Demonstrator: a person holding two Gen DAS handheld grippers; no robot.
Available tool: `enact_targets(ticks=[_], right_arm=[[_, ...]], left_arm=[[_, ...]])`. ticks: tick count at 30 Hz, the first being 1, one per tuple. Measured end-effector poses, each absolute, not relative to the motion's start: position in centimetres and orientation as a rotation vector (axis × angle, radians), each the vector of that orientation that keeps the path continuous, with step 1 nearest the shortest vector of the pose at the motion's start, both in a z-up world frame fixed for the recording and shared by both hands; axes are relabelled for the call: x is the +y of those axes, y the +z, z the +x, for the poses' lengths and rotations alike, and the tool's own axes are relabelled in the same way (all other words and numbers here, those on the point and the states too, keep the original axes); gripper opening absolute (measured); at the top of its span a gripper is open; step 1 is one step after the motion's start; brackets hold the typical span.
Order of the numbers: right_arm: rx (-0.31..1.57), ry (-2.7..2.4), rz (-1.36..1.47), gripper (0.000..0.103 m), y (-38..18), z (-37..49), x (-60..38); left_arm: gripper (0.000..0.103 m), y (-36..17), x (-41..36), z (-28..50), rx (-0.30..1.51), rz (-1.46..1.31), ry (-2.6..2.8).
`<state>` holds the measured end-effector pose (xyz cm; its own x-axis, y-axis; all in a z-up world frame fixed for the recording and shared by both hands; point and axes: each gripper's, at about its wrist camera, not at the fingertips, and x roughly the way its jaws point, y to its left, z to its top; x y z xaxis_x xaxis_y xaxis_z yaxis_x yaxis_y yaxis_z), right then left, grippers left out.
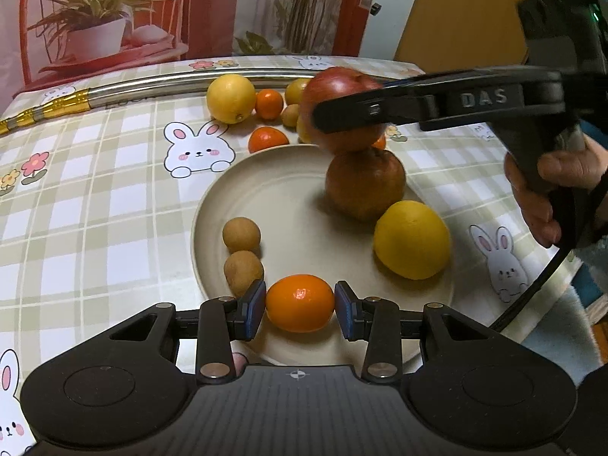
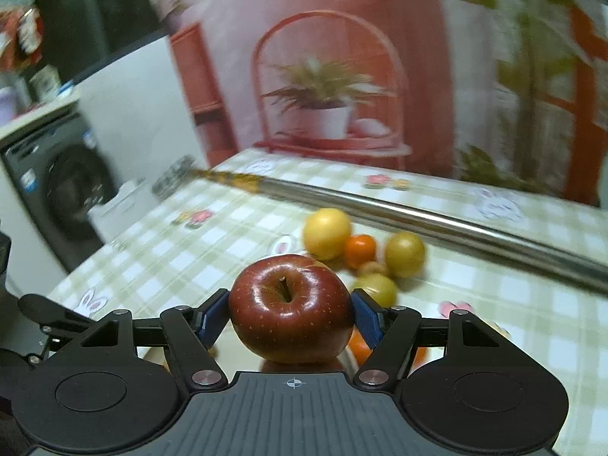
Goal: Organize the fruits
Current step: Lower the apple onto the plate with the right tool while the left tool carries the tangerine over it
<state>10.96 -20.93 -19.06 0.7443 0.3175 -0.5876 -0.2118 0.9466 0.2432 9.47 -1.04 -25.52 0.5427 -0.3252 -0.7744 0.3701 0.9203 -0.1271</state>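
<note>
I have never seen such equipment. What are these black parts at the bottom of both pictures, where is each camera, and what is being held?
A person holds one hand-held gripper in each hand; each carries a camera looking along its two fingers. The black parts are the tools themselves. In the left wrist view, the left hand-held gripper clamps a small orange over a beige plate that holds two small brown fruits, a yellow fruit and a brownish apple. In the right wrist view, the right hand-held gripper clamps a red apple. More fruit and a metal pole lie on the checked tablecloth.

I'm in a home: washing machine [image 2: 72, 186] at 9 o'clock, bunny-print cloth on table [image 1: 95, 197], plant backdrop [image 2: 323, 91] at 12.
</note>
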Motion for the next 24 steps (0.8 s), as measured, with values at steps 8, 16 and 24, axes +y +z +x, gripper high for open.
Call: enact_targets(ticks=[8,16,24], right_arm=[[0.770,0.406,0.076,0.065,-20.1,14.7,-17.0],[0.832,0.417,0.054,0.065,-21.6,16.0,-15.7],[0.871,0.394,0.064,0.065,-23.1,16.4,-16.0]], left_arm=[[0.042,-25.8,-0.3,10.1,0.888,0.076,-0.372],[0.042,-25.7,-0.1,10.0,0.876,0.067,-0.364],[0.042,-25.8,-0.1,10.0,0.866,0.058,-0.351]])
